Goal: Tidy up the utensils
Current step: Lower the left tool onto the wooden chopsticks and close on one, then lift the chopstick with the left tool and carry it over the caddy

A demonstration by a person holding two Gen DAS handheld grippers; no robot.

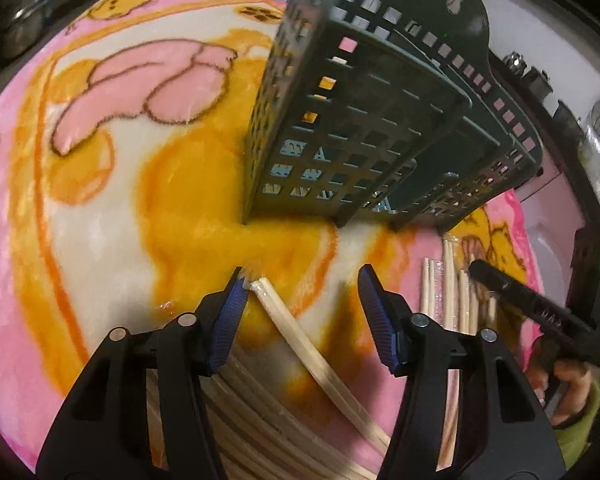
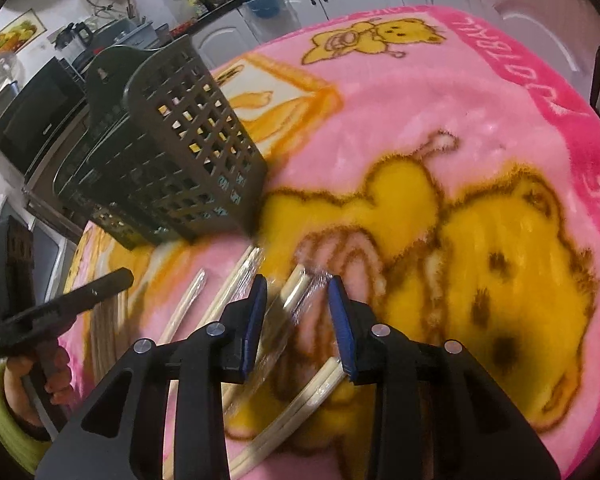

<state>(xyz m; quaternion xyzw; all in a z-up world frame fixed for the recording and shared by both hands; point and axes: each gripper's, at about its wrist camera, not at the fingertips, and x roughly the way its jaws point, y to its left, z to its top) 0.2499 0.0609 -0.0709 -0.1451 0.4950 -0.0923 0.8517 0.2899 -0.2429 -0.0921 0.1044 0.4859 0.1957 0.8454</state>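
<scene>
Pick-up step: both jaws spread, nothing gripped. Left gripper [image 1: 302, 312] straddles pale wooden chopstick pair [image 1: 300, 344]; right gripper [image 2: 298, 320] straddles plastic-wrapped chopsticks [image 2: 288, 300]. Next: close, lift, insert into dark green perforated plastic utensil holder [image 1: 364, 120].

The blanket [image 2: 440, 128] is plush, fuzzy cloth, soft and matt in pink, yellow and white. The caddy [image 1: 364, 128] looks like dark green moulded plastic with a dull sheen over its gridded walls. The chopsticks [image 1: 300, 344] are pale bare wood, some in clear glossy film [image 2: 300, 292] that catches the light. Both grippers are matt black plastic with round metal pins [image 1: 187, 320] and blue ribbed pads [image 2: 342, 328].
</scene>
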